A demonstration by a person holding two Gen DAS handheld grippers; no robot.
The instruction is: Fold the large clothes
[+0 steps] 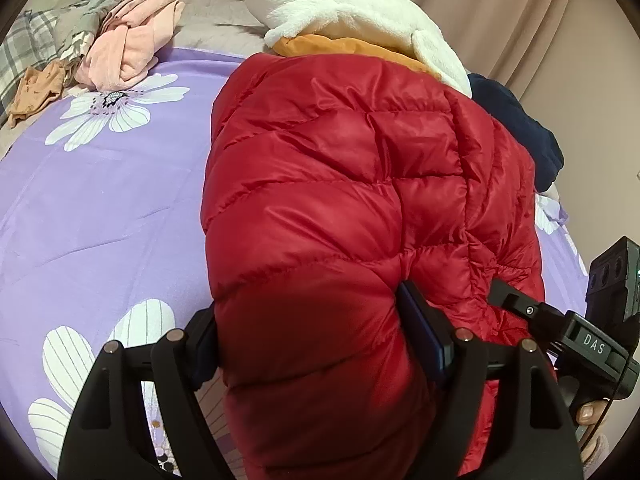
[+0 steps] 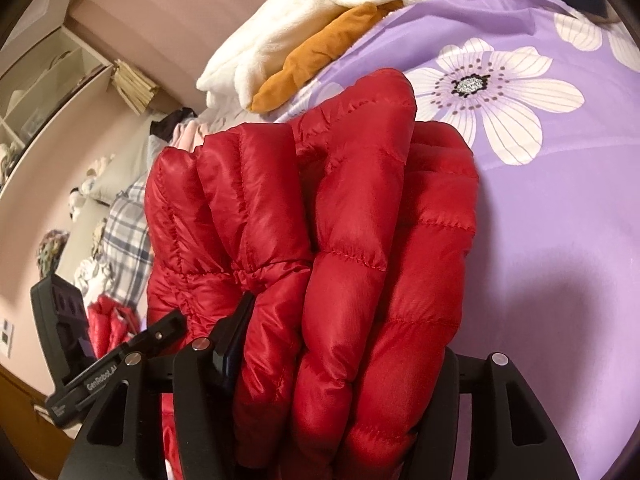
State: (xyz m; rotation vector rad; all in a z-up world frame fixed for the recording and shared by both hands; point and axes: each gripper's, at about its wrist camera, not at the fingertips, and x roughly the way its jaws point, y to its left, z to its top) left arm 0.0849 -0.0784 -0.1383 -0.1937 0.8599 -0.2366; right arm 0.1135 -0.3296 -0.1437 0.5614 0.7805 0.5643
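A red quilted puffer jacket (image 1: 336, 184) lies bunched on the purple flowered bedspread (image 1: 100, 208). My left gripper (image 1: 312, 344) is shut on a thick fold of the jacket at its near end. My right gripper (image 2: 340, 364) is shut on several stacked folds of the same jacket (image 2: 340, 220) and holds them above the bedspread (image 2: 560, 240). The right gripper also shows at the lower right of the left wrist view (image 1: 520, 304), pressed against the jacket's edge. The left gripper's body shows at the lower left of the right wrist view (image 2: 160, 336).
A white fleece (image 1: 352, 4), an orange garment (image 1: 344, 46) and a dark navy garment (image 1: 528, 128) lie behind the jacket. Pink clothes (image 1: 128, 48) and plaid cloth (image 1: 28, 48) lie at the far left. Curtains hang behind. Shelves (image 2: 40, 92) stand beside the bed.
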